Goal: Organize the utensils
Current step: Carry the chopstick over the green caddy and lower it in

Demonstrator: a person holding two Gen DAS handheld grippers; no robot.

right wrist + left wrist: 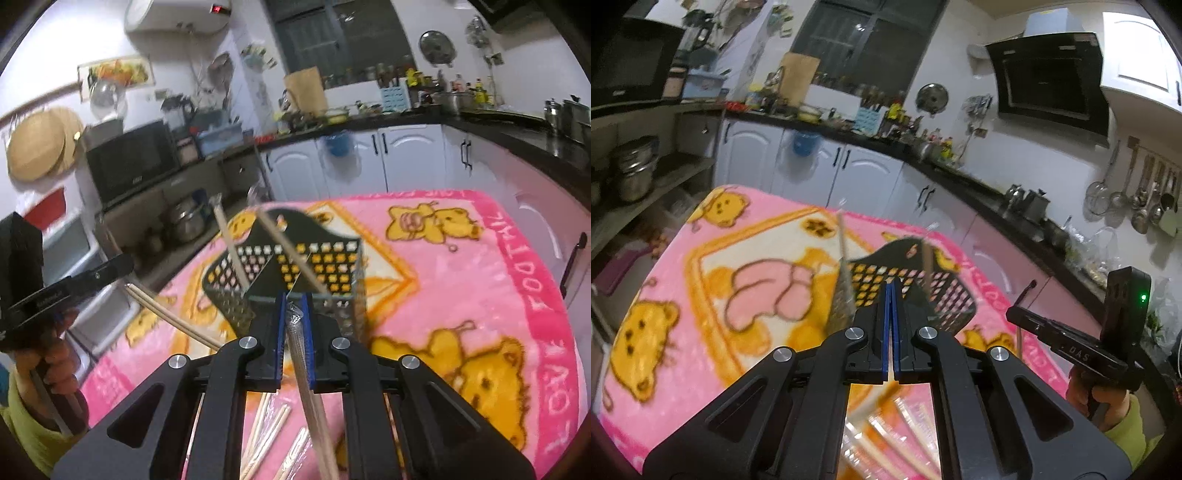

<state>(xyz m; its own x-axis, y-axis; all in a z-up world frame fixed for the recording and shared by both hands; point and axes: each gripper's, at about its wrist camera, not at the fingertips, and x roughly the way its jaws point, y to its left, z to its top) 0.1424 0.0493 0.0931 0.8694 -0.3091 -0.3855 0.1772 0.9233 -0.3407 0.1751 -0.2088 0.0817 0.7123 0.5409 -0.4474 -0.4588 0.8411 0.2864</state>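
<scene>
A black perforated utensil basket (908, 284) (295, 266) stands on the pink cartoon blanket (701, 295) (461, 295), with two chopstick pairs (229, 240) leaning in it. My left gripper (891, 295) is shut on a chopstick pair that hangs below it (875, 402); the right wrist view shows that pair sticking out of it (173, 317). My right gripper (294, 314) is shut on a plastic-wrapped chopstick pair (310, 387) just in front of the basket. Several loose chopsticks (269, 435) (905, 435) lie on the blanket below the grippers.
The blanket-covered table stands in a kitchen. White cabinets (849, 170) under a black countertop (498, 122) run behind it. Shelves with metal pots (635, 173) are at the left. Ladles hang on the wall (1145, 195) at the right.
</scene>
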